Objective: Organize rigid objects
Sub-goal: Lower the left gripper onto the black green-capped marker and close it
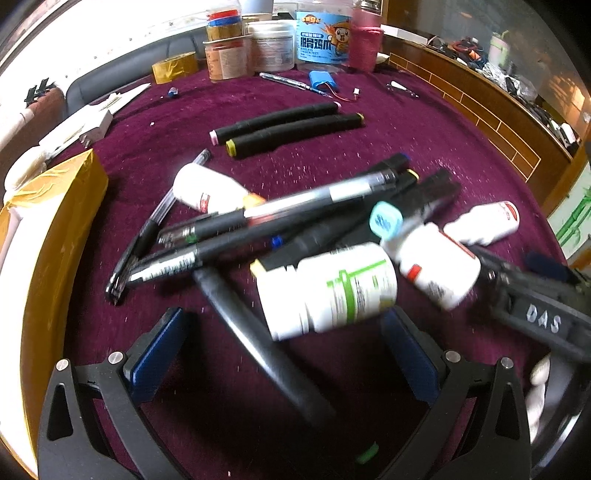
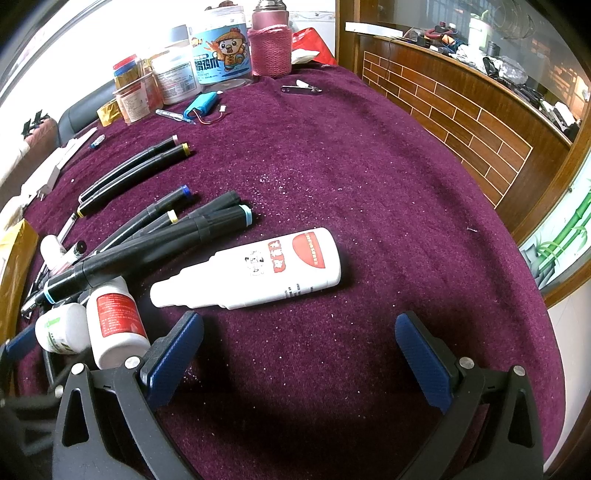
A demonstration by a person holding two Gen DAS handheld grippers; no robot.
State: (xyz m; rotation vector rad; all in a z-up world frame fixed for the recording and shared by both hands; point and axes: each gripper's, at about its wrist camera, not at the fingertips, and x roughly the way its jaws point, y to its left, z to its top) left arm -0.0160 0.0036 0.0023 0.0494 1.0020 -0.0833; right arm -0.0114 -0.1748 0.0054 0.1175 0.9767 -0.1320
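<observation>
On the purple cloth lies a pile of black markers and pens (image 1: 295,218), also seen as markers (image 2: 166,229) in the right wrist view. A white bottle with a green label (image 1: 328,288) rests on the pile, just ahead of my left gripper (image 1: 284,354), which is open. One black marker (image 1: 266,350) runs between its fingers without being clamped. A red-labelled white bottle (image 2: 114,325) stands beside the left finger of my right gripper (image 2: 299,356), which is open and holds nothing. A white spray bottle (image 2: 251,273) lies just ahead of it. Two markers (image 1: 288,125) lie side by side farther back.
Jars and tubs (image 1: 321,33) stand along the table's back edge, with a gold tape roll (image 1: 173,66) and a blue battery pack (image 2: 199,105). A gold box (image 1: 48,229) sits at the left. A wooden brick-pattern wall (image 2: 461,122) borders the right side.
</observation>
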